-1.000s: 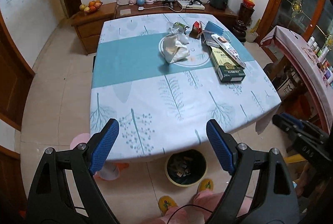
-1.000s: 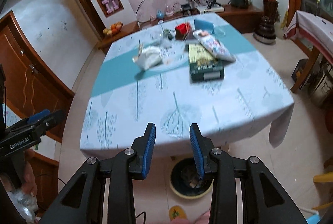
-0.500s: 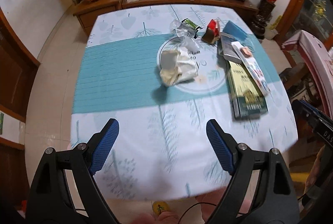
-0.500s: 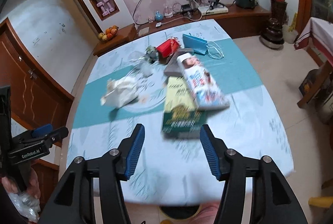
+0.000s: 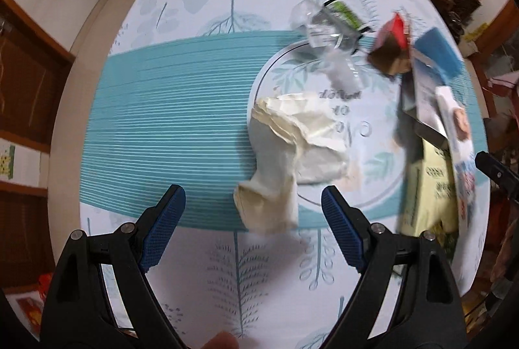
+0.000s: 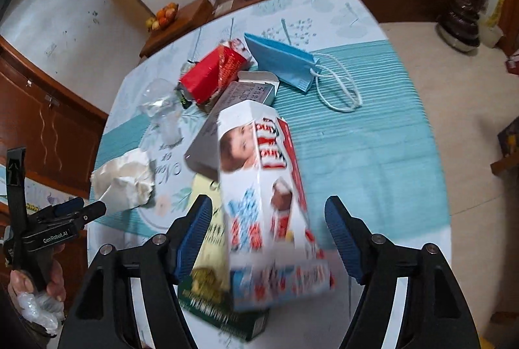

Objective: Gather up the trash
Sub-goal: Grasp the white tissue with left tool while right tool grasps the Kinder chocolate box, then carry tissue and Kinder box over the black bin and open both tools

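1. While you close in, nothing is collected — both the left gripper [image 5: 253, 209] and right gripper [image 6: 269, 222] stand apart, the right's jaws just widened.
2. Remaining on the table [image 5: 181, 128]: crumpled paper [image 5: 292, 147] ahead of the left, white snack box [image 6: 262, 186] between the right's jaws, untouched.

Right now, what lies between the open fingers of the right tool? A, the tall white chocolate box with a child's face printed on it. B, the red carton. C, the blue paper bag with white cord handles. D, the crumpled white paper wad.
A: in the right wrist view the white chocolate box with the child's face sits between the spread fingers of the right tool, whose pads do not touch it; its jaws have just been opening.
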`<state>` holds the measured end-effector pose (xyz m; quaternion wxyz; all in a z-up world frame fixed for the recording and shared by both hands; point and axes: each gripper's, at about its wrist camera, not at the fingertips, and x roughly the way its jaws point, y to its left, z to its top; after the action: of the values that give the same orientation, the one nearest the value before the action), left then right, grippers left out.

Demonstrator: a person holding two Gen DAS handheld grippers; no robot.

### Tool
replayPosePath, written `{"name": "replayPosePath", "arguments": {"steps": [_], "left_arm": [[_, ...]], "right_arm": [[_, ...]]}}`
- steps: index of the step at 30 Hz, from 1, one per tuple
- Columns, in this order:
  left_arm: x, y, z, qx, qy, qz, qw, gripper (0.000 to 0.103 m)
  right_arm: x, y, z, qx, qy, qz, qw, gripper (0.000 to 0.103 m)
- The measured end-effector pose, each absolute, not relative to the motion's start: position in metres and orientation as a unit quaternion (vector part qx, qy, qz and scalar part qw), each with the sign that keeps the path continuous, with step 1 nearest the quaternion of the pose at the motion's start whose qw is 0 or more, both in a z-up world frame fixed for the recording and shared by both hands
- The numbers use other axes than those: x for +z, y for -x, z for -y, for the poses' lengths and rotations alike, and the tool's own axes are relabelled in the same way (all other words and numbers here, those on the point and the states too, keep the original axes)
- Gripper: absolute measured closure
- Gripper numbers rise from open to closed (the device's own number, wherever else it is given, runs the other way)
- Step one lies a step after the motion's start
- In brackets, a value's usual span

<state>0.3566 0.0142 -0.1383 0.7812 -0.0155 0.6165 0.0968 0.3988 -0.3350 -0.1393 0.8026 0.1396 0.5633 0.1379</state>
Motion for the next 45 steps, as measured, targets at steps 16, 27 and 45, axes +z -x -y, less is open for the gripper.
{"name": "replayPosePath", "arguments": {"steps": [16,27,45], "left_arm": [[-0.172,-0.378,-0.021,0.118,0.066,-0.638,0.758,0.078],[-0.147,-0.355,-0.012,0.145,0.048,-0.618,0.771,0.082],[-0.054,-0.247,0.011,0.132,0.038,-0.561,0.817,0.082]], "right_arm": [[-0.182,-0.433,0.315,0.196,-0.138,-0.590,0.771,0.041],[-0.164,-0.421,0.317,0.208,-0.140,-0.575,0.779,0.049],[-0.107,-0.360,0.322,0.196,-0.150,-0.557,0.793,0.049]]}}
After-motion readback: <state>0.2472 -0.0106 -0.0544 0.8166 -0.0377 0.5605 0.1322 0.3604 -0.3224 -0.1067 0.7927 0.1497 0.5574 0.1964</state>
